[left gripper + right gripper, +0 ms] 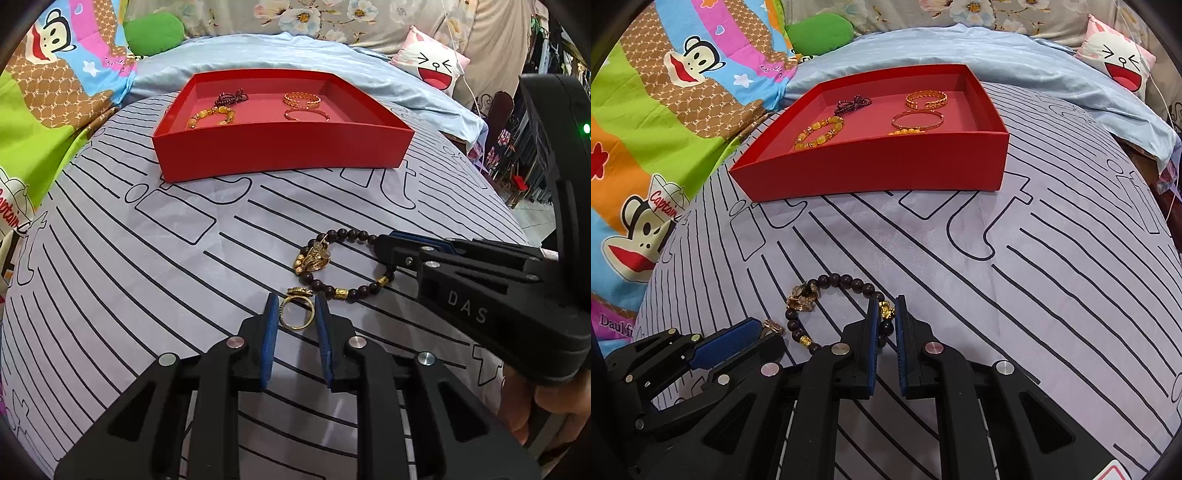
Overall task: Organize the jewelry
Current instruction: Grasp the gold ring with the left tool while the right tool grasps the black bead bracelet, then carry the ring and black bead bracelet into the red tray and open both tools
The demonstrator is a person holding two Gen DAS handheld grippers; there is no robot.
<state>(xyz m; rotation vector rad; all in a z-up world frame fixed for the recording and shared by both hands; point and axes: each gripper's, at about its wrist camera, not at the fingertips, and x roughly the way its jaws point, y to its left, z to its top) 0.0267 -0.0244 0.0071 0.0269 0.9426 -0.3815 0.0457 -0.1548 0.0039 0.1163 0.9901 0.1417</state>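
A gold ring (pixel 296 314) lies on the striped sheet, and my left gripper (pixel 296 304) is shut on it, a blue pad against each side. In the right wrist view the left gripper (pixel 768 332) enters at lower left with the ring's ornate top (pixel 772 326) showing at its tip. A dark bead bracelet (pixel 849 279) with a gold charm (pixel 803 297) lies beside it. My right gripper (pixel 886 306) is shut on that bracelet at a gold bead. The left wrist view shows the right gripper (pixel 386 242) pinching the dark bead bracelet (pixel 354 234) from the right.
A red tray (pixel 280 151) (pixel 879 166) sits farther back holding a yellow bead bracelet (pixel 818 134), dark red beads (pixel 851 103) and gold bangles (pixel 926 99). A cartoon blanket (pixel 665 110), a green cushion (pixel 820 31) and a white pillow (pixel 1119 62) border the bed. A hand (pixel 524 402) holds the right gripper.
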